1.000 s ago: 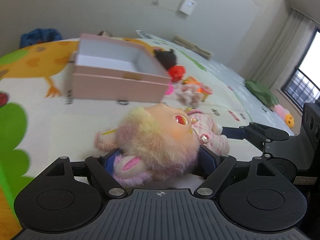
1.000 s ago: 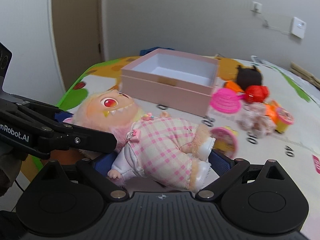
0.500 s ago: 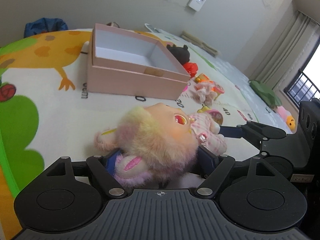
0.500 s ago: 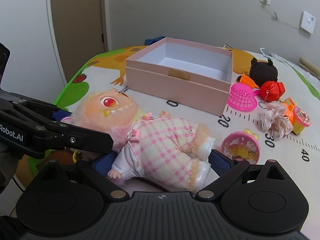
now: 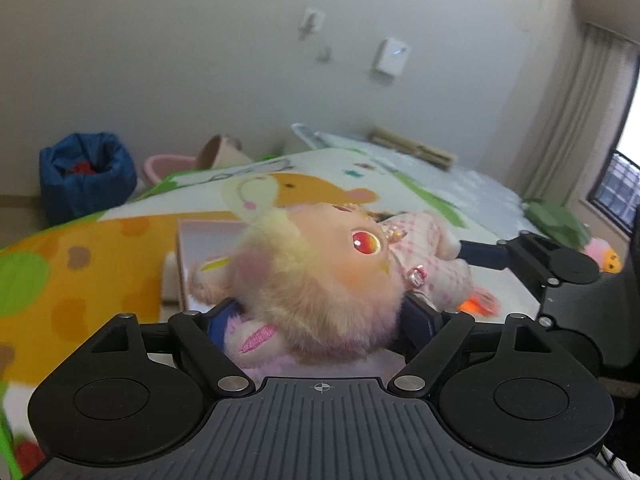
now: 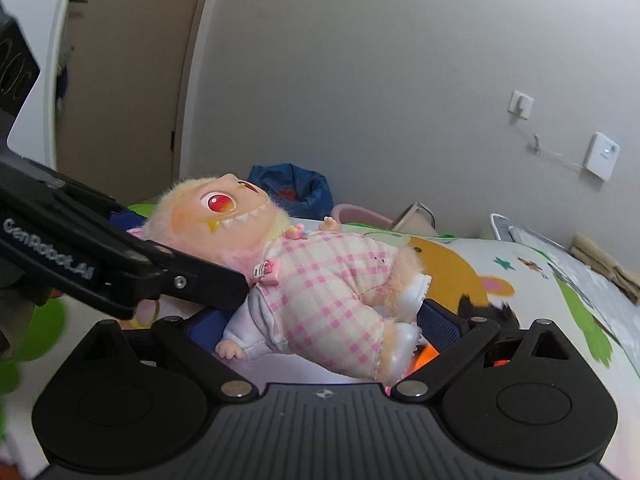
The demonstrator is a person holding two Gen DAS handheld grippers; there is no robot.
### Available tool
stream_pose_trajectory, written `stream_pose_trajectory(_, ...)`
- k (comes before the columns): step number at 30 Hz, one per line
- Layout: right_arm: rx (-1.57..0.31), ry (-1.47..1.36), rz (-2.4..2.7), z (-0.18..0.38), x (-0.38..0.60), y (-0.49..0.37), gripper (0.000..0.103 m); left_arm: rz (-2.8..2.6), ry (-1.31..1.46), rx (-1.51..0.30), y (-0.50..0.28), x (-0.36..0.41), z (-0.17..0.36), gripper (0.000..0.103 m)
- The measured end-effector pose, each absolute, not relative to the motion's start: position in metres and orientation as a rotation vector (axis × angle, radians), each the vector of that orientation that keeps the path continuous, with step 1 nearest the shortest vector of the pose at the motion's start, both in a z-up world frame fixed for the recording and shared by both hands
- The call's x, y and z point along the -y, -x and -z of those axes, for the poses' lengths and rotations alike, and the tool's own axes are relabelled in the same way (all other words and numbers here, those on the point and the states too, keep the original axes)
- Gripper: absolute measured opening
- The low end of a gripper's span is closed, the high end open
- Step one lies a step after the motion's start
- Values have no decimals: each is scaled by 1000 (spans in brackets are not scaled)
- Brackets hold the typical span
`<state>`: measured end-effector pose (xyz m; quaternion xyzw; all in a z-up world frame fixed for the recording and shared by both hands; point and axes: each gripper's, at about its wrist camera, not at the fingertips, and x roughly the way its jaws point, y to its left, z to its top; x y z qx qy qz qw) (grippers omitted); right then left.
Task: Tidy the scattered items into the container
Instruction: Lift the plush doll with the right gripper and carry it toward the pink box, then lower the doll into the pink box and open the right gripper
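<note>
Doll (image 5: 320, 280) hangs in the air above the pink box (image 5: 200, 240), over the play mat (image 5: 60, 264). We see our left gripper (image 5: 320, 316) clamped on its furry head and our right gripper (image 6: 324, 320) clamped on its checked legs.

we see the pink box (image 5: 200, 240) mostly hidden behind the doll (image 5: 320, 276), orange toy (image 6: 426, 354) under its feet unclear
</note>
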<state>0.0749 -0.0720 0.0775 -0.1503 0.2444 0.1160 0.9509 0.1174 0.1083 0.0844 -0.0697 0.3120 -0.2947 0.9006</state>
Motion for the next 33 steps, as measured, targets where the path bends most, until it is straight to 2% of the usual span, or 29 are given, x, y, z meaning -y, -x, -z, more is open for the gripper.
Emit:
stream_pose_trajectory(7,-541,383,-220,-41,64,-150,98,536,124,-749,-203,-96,-61,86)
stream_pose_trajectory(10,-544,396,-251,-38,66,-151,100,507,127,-775,-222,-98,-52,89)
stream_pose_trajectory(12,-517,387,-265,-44,70,-142,102,527,167,-778,-222,-103,-51,94)
stream_pose_trajectory(26,-480,124,-196,-88,122,-106,102,514,114,-673,-171,-101,-89,94)
stream_pose_trajectory(33,-431,-85,-89,-139,161,-96,103,438,39,-704,-194,-57,-68,96)
